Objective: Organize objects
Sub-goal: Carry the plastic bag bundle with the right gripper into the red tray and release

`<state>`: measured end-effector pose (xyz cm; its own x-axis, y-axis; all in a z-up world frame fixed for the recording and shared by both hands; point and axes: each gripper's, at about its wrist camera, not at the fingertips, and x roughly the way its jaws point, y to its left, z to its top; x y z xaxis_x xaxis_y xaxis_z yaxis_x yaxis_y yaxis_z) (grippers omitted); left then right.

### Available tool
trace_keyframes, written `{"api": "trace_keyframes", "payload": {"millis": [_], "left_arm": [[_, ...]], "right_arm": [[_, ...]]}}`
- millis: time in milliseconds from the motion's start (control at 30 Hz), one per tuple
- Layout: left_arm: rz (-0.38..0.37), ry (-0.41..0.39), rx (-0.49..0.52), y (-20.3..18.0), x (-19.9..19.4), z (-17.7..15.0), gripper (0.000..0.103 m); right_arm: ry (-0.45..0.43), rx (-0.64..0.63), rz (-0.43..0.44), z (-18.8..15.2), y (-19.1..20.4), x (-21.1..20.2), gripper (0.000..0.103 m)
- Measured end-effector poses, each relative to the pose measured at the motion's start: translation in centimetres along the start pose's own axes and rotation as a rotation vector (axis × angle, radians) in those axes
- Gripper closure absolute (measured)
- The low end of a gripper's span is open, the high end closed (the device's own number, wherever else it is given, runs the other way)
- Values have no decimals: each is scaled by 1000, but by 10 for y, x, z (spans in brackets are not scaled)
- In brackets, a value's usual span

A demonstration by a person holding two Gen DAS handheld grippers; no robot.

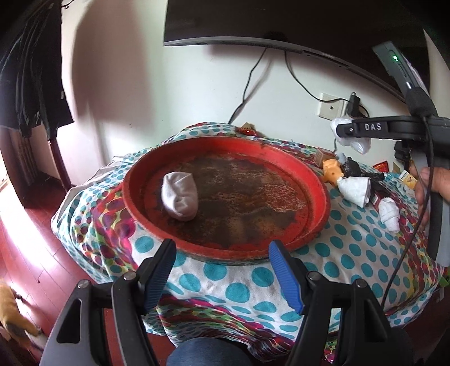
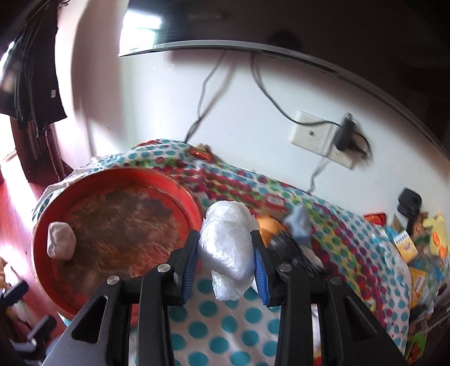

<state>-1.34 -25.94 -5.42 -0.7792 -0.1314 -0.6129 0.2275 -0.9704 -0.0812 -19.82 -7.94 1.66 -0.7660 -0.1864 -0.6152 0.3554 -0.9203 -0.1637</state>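
Above dotted cloth [image 2: 213, 315], right gripper [image 2: 225, 261] pinches upright plastic bundle [image 2: 225, 242].

A dark television [image 1: 281, 19] hangs above a wall socket [image 2: 312, 132], cables [image 1: 247, 84] dangling.

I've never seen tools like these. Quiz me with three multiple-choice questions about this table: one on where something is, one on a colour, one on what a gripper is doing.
1. Where does the rolled white sock lie?
A. Inside the round tray
B. On the floor
C. Between the left gripper's fingers

2. What colour is the tray's rim?
A. Green
B. Red
C. Yellow

3. What is the right gripper doing?
A. Standing open with nothing in it
B. Gripping a toy
C. Clamping a crumpled plastic bag

Answers:
1. A: the sock rests on the tray's worn floor, near its left side.
2. B: the rim is plainly red around a brownish centre.
3. C: the plastic bag sits squeezed between both blue pads, while the left gripper stands open and holds nothing.
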Motion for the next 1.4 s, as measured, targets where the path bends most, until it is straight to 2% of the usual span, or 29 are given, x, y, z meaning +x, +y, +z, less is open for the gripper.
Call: {"api": "trace_keyframes", "payload": {"millis": [267,433,633,800,1000,1233,1400], "left_arm": [[38,7,-78,29,-6,2,33],[36,19,-118,42,-3,4,33],[34,30,-166,57,3,8,33],[37,35,-198,68,6,9,33],[21,52,-237,77,11,10,33],[23,53,-248,81,13,10,33],[20,58,-242,78,15,10,33]], "right_arm": [[47,-6,63,31,43,35,70],[87,-6,98,48,69,62,70],[110,-87,130,67,121,90,70],[146,-107,197,79,165,116,69],[217,-113,248,77,203,148,69],[280,-117,268,69,220,172,69],[285,-115,271,67,221,176,69]]}}
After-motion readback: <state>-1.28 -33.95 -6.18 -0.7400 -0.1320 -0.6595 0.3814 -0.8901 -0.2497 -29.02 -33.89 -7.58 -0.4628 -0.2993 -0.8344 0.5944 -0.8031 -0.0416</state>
